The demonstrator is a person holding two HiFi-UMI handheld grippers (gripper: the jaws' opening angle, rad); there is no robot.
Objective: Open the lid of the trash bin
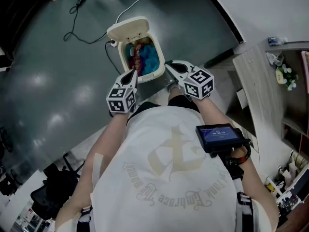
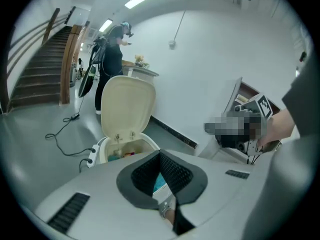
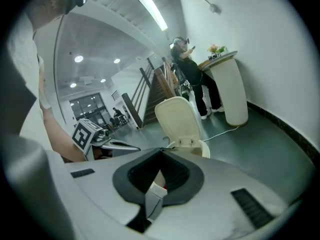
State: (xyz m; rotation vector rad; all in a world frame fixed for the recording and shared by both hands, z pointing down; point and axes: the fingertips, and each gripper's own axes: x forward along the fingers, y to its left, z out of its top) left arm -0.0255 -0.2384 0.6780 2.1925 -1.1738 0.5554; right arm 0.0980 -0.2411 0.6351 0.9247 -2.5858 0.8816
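Note:
The white trash bin (image 1: pixel 120 58) stands on the dark floor in front of me with its lid (image 1: pixel 128 29) swung up and back. Blue and reddish rubbish (image 1: pixel 146 57) shows inside. My left gripper (image 1: pixel 133 74) hovers just short of the bin's near left corner, jaws shut and holding nothing. Beside the near right corner my right gripper (image 1: pixel 169 65) is also shut and empty. In the left gripper view the upright lid (image 2: pixel 127 106) rises beyond the closed left gripper (image 2: pixel 160 154). The right gripper view shows the lid (image 3: pixel 177 119) past the closed right gripper (image 3: pixel 161 151).
A black cable (image 1: pixel 77 23) trails across the floor behind the bin. A wooden desk (image 1: pixel 260 81) stands at the right, an office chair (image 1: pixel 53 192) at the lower left. A person (image 2: pixel 112 54) stands by a white stand (image 3: pixel 230 89) near the stairs (image 2: pixel 40 69).

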